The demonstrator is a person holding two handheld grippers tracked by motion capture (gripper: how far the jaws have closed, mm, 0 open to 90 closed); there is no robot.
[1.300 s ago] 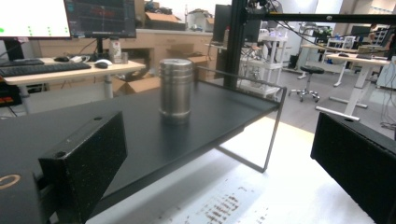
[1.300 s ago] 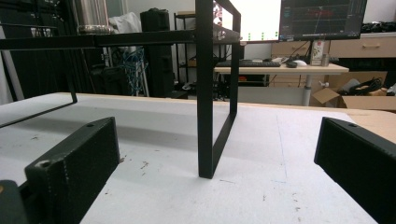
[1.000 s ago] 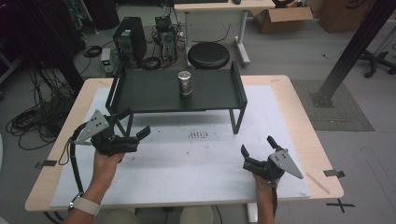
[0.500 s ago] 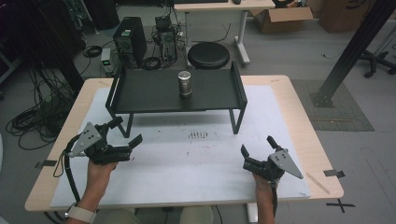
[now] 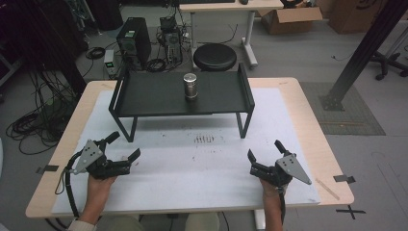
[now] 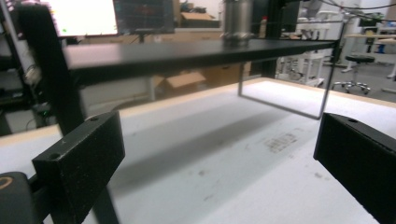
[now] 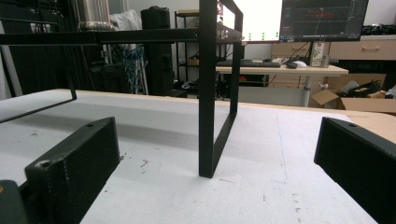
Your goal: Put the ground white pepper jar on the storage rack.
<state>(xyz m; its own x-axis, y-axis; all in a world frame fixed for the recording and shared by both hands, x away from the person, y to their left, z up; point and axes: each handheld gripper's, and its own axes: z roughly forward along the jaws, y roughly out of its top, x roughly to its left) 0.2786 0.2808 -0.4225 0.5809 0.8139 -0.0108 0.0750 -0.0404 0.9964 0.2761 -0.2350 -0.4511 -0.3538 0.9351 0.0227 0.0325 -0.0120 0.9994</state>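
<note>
A black metal shelf point(image 5: 144, 96) on thin legs stands at the far half of the table, and a short silver cylinder point(image 5: 190, 85) stands upright on its middle. My left gripper point(image 5: 123, 146) rests low near the table's front left, open and empty, aimed toward the shelf. My right gripper point(image 5: 265, 153) sits at the front right, open and empty too. In the left gripper view the shelf top point(image 6: 187, 51) runs overhead with the cylinder point(image 6: 237, 21) on it. In the right gripper view a shelf leg point(image 7: 208, 107) stands straight ahead and the cylinder point(image 7: 91, 14) shows at top left.
A white mat point(image 5: 202, 163) covers the wooden table point(image 5: 312, 125), with dark scuff marks point(image 5: 204, 139) at its middle. Behind the table are a round black stool point(image 5: 214, 57), computer towers point(image 5: 133, 38) and cables on the floor. A black post point(image 5: 365, 48) rises at right.
My left gripper has drawn back toward the table's front left edge and dropped lower. The right gripper, shelf and cylinder have stayed put.
</note>
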